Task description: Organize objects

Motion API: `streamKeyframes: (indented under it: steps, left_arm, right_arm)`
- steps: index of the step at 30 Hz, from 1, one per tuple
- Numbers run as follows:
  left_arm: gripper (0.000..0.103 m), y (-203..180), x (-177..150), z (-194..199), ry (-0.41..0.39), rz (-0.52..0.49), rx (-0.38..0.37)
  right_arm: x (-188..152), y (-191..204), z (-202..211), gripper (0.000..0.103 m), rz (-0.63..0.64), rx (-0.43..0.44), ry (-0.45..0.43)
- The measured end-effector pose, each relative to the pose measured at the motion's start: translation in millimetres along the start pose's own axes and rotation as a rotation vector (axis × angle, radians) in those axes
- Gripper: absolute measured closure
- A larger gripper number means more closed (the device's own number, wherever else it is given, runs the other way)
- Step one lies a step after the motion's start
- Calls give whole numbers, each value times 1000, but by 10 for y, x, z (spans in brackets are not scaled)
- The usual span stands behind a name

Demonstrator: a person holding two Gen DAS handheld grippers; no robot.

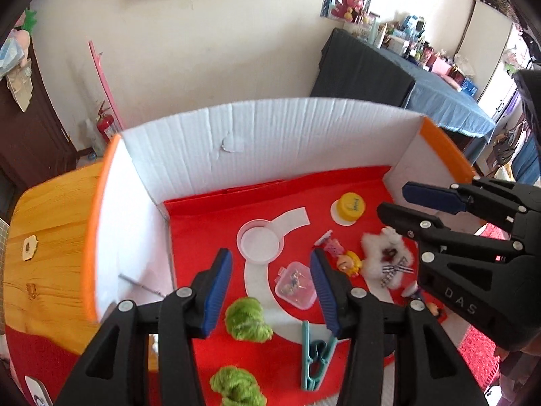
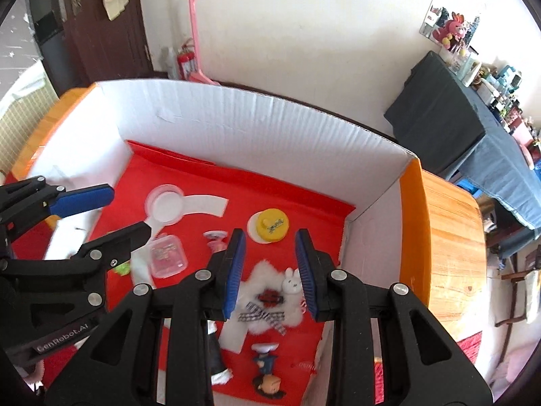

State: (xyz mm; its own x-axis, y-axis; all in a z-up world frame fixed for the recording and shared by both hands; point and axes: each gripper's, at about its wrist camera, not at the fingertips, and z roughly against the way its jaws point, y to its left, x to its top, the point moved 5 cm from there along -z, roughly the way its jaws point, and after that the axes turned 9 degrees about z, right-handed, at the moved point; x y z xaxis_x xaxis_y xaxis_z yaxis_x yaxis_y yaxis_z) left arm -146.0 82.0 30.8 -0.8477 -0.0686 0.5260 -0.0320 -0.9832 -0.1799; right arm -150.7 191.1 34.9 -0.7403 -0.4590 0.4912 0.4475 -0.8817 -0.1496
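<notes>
Jaws on my left gripper stand apart with nothing pressed between the blue pads; I see the red mat through the gap. Just past its right finger lies a small clear plastic box, and nearer me two green yarn tufts and a teal clothes peg. Beyond sits a round white lid on the mat's white arc. My right gripper also grasps nothing, its pads narrowly parted above a fluffy white patch with a small bunny figure and a checked ribbon. A yellow cap rests further out, near the back wall. A little chef figurine lies closer in, on the mat. Everything sits inside a white cardboard enclosure with orange edges, on a wooden table.
</notes>
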Motion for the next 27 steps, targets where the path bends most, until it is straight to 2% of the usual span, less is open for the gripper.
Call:
streamKeyframes:
  steps: [1, 5, 10, 19, 21, 23, 27]
  left_arm:
    - [49, 25, -14, 53, -15, 1, -1]
    - [49, 41, -82, 232, -54, -5, -17]
    - [43, 56, -172, 346, -109, -6, -32]
    - [40, 149, -513, 556, -191, -3, -47]
    - [38, 120, -579, 602, -217, -18, -50]
    - [36, 92, -636, 650, -250, -29, -43]
    - [32, 22, -739, 717, -293, -40, -55]
  right_arm:
    - [18, -115, -25, 74, -6, 6, -11]
    - [-80, -121, 114, 74, -5, 11, -57]
    - [-154, -193, 176, 74, -5, 24, -113]
    - [-451, -62, 399, 72, -25, 26, -210]
    - [-523, -41, 444, 68, -33, 32, -240]
    - [-595, -15, 501, 39, -45, 29, -274]
    - [-737, 66, 557, 37, -43, 7, -322]
